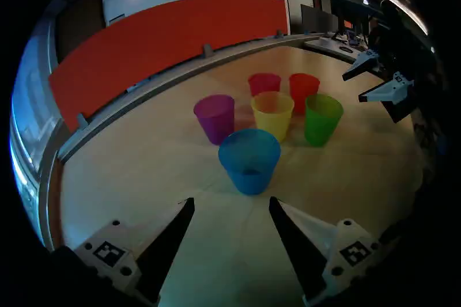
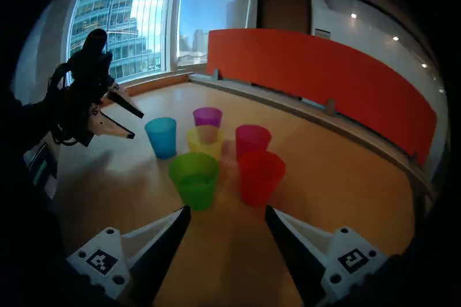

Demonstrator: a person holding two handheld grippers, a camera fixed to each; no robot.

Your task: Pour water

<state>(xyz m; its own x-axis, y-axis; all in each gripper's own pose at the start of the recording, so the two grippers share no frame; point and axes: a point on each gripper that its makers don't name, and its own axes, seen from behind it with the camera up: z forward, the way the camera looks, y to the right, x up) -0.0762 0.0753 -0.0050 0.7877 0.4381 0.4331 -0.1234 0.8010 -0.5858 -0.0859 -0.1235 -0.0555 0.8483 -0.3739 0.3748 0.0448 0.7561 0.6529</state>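
Blue translucent plastic cup [image 1: 249,160]: near yellow plastic cup [image 1: 272,112]; prob light, squashy; grip mid-wall.
L gripper [image 1: 231,200]: jaws apart.
R gripper [image 2: 226,208]: jaws apart.

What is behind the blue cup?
In the left gripper view, the yellow cup stands behind the blue cup, pink cup and red cup farther back. The blue rim covers the yellow cup's bottom.

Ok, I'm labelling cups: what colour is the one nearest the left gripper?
The cup is blue, clearest in the left gripper view.
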